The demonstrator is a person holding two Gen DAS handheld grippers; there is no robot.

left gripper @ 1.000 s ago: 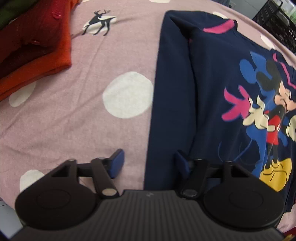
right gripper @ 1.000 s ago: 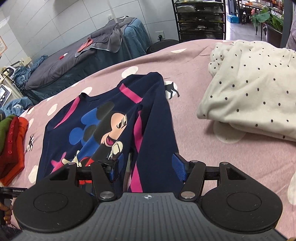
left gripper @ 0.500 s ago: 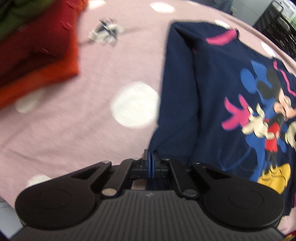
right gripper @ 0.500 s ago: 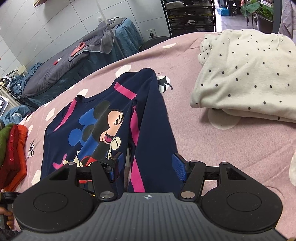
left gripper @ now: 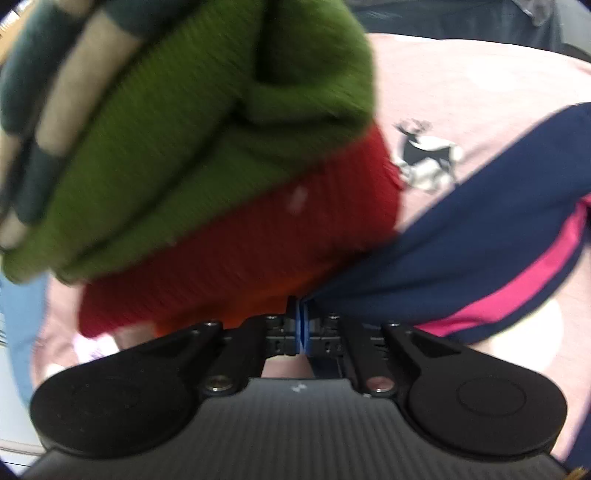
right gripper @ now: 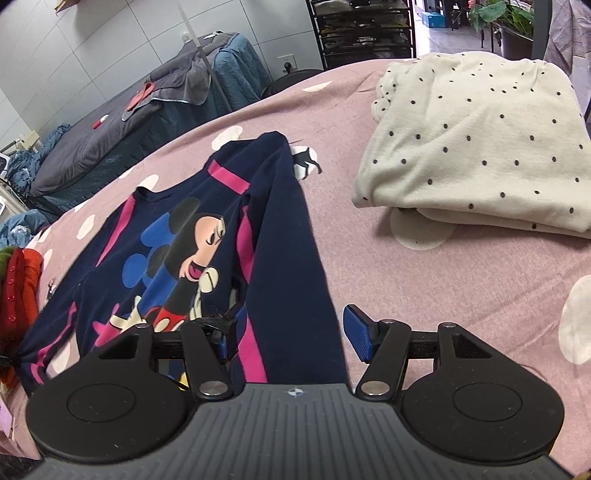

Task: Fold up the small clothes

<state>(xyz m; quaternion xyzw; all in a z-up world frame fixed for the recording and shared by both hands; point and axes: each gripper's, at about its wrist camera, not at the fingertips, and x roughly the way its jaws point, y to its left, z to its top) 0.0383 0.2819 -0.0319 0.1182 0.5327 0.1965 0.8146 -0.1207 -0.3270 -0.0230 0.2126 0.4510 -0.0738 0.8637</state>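
Note:
A navy long-sleeved shirt (right gripper: 166, 236) with a cartoon mouse print and pink stripes lies face up on the pink spotted bedspread (right gripper: 424, 295). My left gripper (left gripper: 303, 326) is shut on the end of one navy sleeve (left gripper: 461, 251), which stretches taut from the pads up to the right. My right gripper (right gripper: 291, 334) is open; the other sleeve (right gripper: 291, 258) lies flat between its blue pads (right gripper: 356, 336), untouched. In the right wrist view the held sleeve is drawn out toward the left edge.
A folded stack with a green (left gripper: 207, 147), a red (left gripper: 258, 251) and a striped garment (left gripper: 44, 110) looms right before the left gripper, blurred. A folded cream dotted garment (right gripper: 472, 140) lies at the right. Beyond the bed stand a grey-covered table (right gripper: 110, 140) and black shelves (right gripper: 365, 29).
The left gripper went from open around the sleeve end to shut on it, then swung left and up toward the folded stack, pulling the sleeve outward. The right gripper stayed open over its sleeve.

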